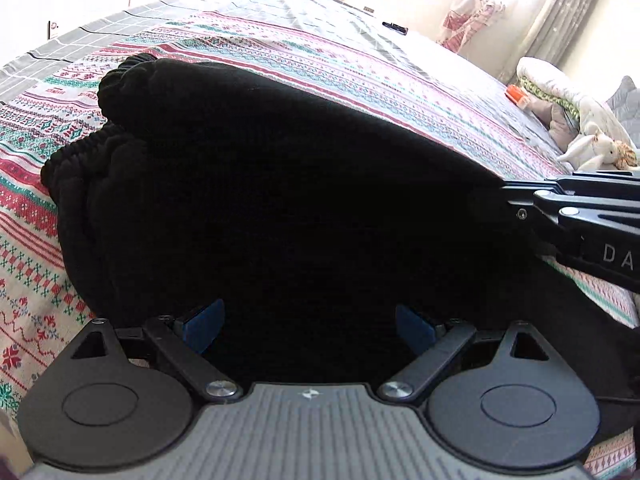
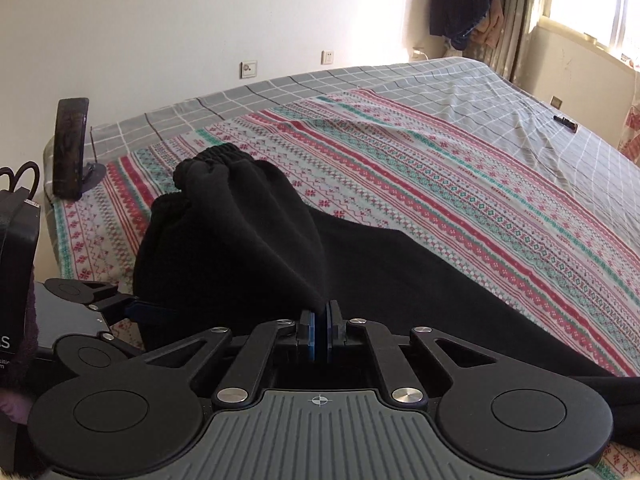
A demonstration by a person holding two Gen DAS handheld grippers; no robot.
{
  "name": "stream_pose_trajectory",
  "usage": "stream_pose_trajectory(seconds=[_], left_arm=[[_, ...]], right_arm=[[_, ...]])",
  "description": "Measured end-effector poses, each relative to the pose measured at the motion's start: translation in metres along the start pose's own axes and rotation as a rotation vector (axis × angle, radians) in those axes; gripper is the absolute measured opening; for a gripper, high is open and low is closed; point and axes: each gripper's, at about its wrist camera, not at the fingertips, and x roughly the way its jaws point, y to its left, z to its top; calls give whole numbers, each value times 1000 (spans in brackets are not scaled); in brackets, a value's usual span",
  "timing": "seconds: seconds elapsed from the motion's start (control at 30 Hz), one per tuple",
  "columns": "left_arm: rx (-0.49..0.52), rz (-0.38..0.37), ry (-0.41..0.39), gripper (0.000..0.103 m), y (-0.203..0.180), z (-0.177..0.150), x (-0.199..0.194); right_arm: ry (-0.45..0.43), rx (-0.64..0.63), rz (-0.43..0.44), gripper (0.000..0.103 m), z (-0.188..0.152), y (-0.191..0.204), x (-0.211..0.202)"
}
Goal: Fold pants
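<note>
Black pants [image 1: 280, 184] lie on a patterned red, green and white blanket [image 1: 360, 64] on a bed, the gathered elastic waistband [image 1: 120, 76] at the far left. My left gripper [image 1: 310, 326] is open, its blue pads on either side of the near edge of the fabric. My right gripper [image 2: 319, 330] is shut on a raised fold of the pants [image 2: 260, 232], lifting it into a ridge; it also enters the left wrist view [image 1: 496, 200] from the right. The left gripper shows at the left of the right wrist view [image 2: 140, 312].
A grey checked sheet [image 2: 440, 84] covers the far part of the bed, with a small dark object [image 2: 565, 123] on it. Pillows and a stuffed toy [image 1: 596, 148] lie at the bed's right end. A dark upright board [image 2: 71, 148] and black box [image 2: 16, 264] stand at the left.
</note>
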Motion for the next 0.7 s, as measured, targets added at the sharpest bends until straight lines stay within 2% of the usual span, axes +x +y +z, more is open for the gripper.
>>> stream_pose_trajectory(seconds=[0.23,0.33,0.37,0.47,0.6,0.7], left_arm=[[29,-11,3,103,8,-5,0],[11,-46,-1,103,15,-10,-5],[5,-62,-3,103,16,-9,-5],[-20,-126,0,103,18,-12,-8],[-44,-162,30,103,11,-12,-2],[-78,-179,26,103,3,-12,0]], right_arm=[[44,68,33,16,-32,5,-6],[21,132,68,28,-41,-9,-24],[11,151,60,36,-42,-15,-30],[-17,204,8,56,-48,-38,-47],[-35,263,-117,65,-59,-76,-61],[-41,341,-210,68,-72,-109,-63]])
